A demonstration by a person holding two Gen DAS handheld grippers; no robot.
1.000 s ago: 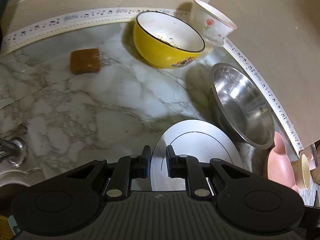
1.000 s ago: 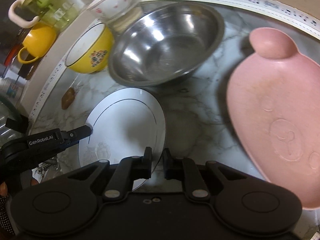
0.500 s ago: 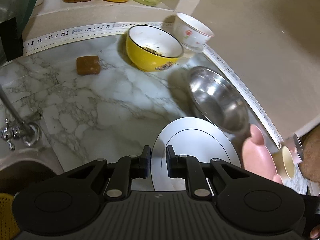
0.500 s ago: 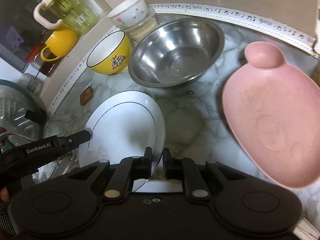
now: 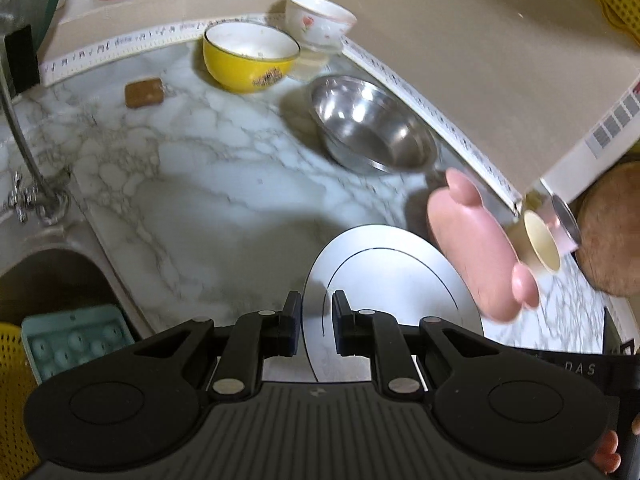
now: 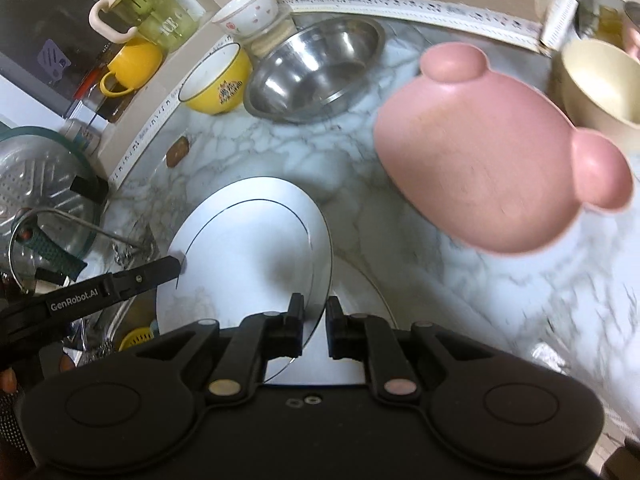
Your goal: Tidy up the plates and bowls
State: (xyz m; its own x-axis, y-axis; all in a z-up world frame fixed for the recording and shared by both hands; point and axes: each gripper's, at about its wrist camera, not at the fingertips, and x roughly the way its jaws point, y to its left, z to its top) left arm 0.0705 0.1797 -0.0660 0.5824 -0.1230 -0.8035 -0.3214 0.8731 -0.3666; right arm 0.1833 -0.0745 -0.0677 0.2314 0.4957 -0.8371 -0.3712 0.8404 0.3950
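- While both grippers clamp the same round white plate with a thin dark ring (image 5: 394, 280), each on an opposite edge, only the right wrist view shows the two together: the left gripper (image 6: 182, 262) pinches the plate's far left rim, and the right gripper (image 6: 314, 322) is closed on the near rim. The plate is held off the grey-veined marble counter (image 5: 208, 168).
- The left wrist view alone shows the left gripper's (image 5: 316, 322) jaws nipping the plate edge, a sink corner with a pale green moulded tray (image 5: 76, 340), and a tap (image 5: 28, 168).
- The right wrist view alone shows a green jar with a cream handle (image 6: 148, 12) and a glass lid (image 6: 44, 188).
- The pink bear-shaped plate (image 6: 480, 152), the steel bowl (image 6: 316, 68), the yellow bowl (image 6: 218, 80) and the white flowered bowl (image 6: 248, 10) sit on the counter beyond.
- Motion blurs the counter and pink plate; the cream cup (image 6: 600, 84) is cut off at the frame's edge.
- "GenRobot.AI" reads on the left gripper's arm; the jar's lettering and yellow bowl's print are illegible.
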